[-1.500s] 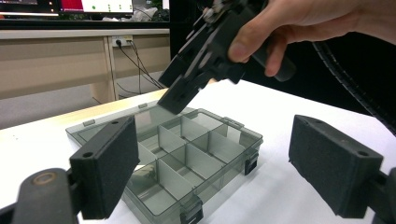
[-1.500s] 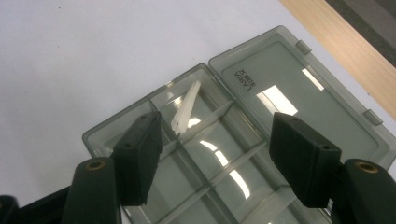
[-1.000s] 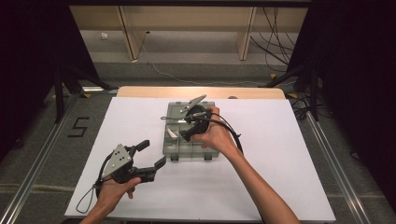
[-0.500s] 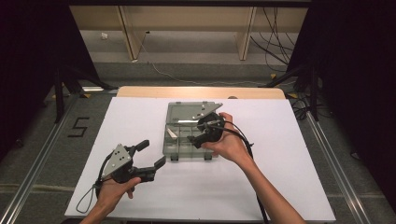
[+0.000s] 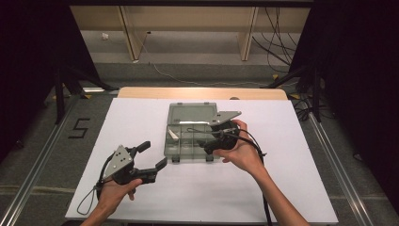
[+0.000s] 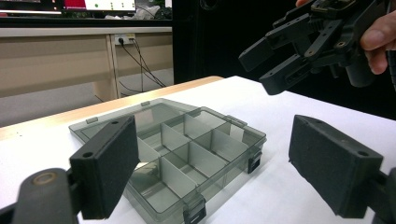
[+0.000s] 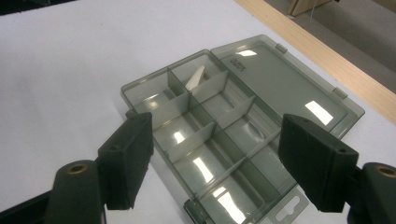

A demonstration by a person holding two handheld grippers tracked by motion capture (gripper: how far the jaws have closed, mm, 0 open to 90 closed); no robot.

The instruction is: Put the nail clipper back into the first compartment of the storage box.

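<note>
An open grey see-through compartment box (image 5: 192, 113) lies in the middle of the white table, lid folded back flat. One left-hand compartment holds a small white piece (image 5: 173, 135), which lies in a far compartment (image 7: 195, 78) in the right gripper view. My right gripper (image 5: 209, 136) hovers over the box's right side, open and empty; its jaws have just been opening. In its own view the pads (image 7: 127, 156) frame the box's dividers (image 7: 219, 116). My left gripper (image 5: 153, 155) rests in front and to the left of the box, open and empty, looking at the box (image 6: 187, 149) and the right gripper (image 6: 264, 70).
The white table sheet (image 5: 282, 188) has free room all round the box. A wooden strip (image 5: 141, 92) runs along the table's far edge. Black stands and cables sit on the floor beyond and at both sides.
My right gripper has slid from over the box's middle to its right side and a little nearer the person. The left gripper has kept still.
</note>
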